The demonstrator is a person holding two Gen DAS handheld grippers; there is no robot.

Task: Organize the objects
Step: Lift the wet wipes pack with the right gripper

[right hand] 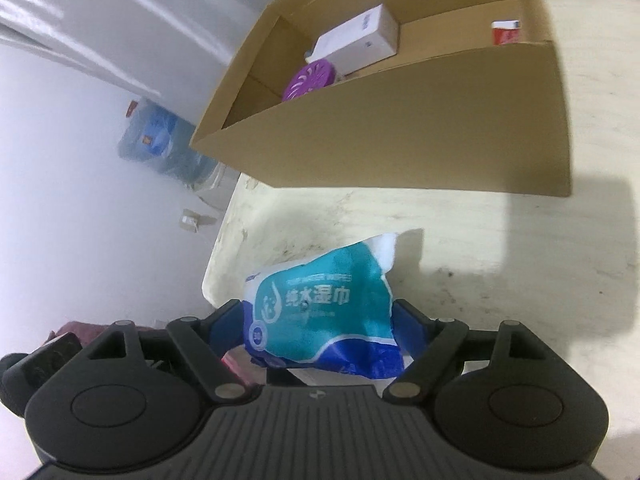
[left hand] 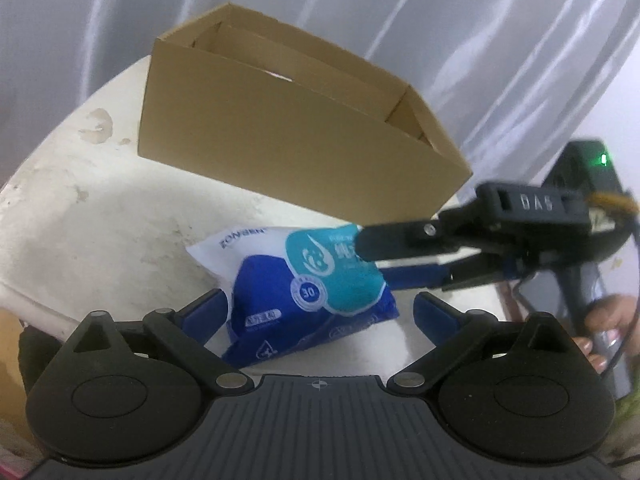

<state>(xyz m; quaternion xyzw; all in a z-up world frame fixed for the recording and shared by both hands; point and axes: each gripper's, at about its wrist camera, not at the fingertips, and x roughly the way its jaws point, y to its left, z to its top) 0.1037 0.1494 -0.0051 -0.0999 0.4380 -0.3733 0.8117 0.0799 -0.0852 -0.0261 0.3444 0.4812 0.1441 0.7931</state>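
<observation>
A blue and teal wet-wipes pack point(left hand: 316, 280) point(right hand: 320, 312) hangs tilted just over the white table point(left hand: 100, 208). My right gripper point(left hand: 372, 260) point(right hand: 316, 316) comes in from the right in the left wrist view and is shut on the pack, a finger pressing each side. My left gripper point(left hand: 320, 308) stands open around the pack's near end: its left finger point(left hand: 212, 308) touches the wrapper, its right finger point(left hand: 436, 312) is apart. The open cardboard box point(left hand: 288, 132) point(right hand: 400, 132) stands just beyond.
Inside the box lie a white carton point(right hand: 356, 44) and a purple round disc point(right hand: 306, 80); a small red and white item point(right hand: 506, 32) shows at its right end. The table edge point(right hand: 220, 240) is close on the left. A water bottle point(right hand: 160, 140) stands on the floor. A hand point(left hand: 612, 320) holds the right gripper.
</observation>
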